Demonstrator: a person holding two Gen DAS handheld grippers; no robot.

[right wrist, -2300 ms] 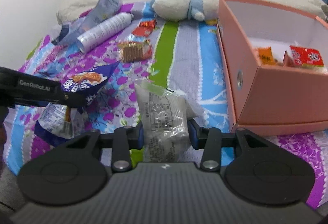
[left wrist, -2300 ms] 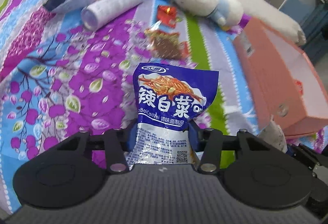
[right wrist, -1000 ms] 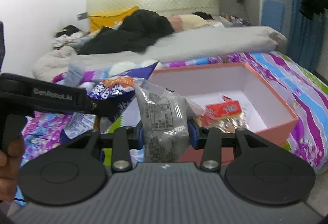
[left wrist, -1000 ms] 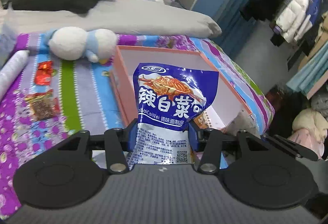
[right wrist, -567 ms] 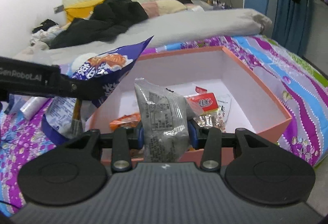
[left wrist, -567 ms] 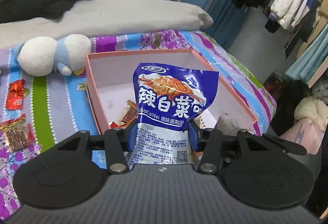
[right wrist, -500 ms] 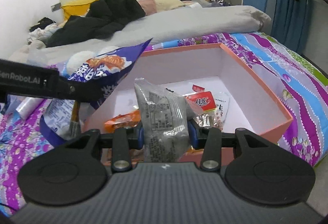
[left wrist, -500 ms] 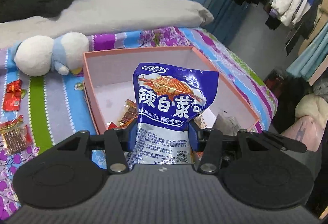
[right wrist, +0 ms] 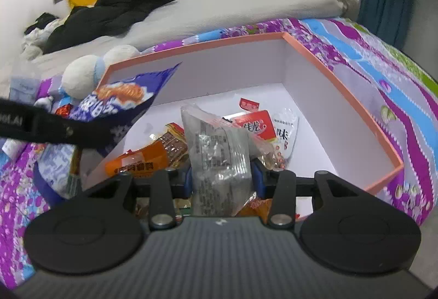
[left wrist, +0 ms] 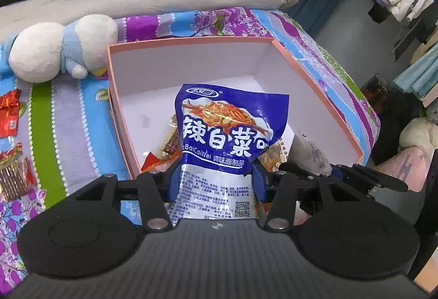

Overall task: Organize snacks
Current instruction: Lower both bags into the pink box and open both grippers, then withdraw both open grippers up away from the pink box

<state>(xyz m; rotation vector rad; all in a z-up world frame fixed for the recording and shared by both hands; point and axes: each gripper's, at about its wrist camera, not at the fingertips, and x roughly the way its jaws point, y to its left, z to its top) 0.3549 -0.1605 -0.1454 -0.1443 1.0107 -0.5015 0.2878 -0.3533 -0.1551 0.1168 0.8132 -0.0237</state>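
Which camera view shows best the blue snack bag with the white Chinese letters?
The left wrist view shows it best: the blue snack bag faces the camera, print readable, clamped in the left gripper above the pink box. The right wrist view shows only its crumpled top corner from the side, partly behind the left gripper's finger.

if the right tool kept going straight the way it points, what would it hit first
Probably the snack pile on the floor of the pink cardboard box: the right tool, shut on a clear crinkly packet, points at the red-and-white packet just ahead. Depth is unclear.
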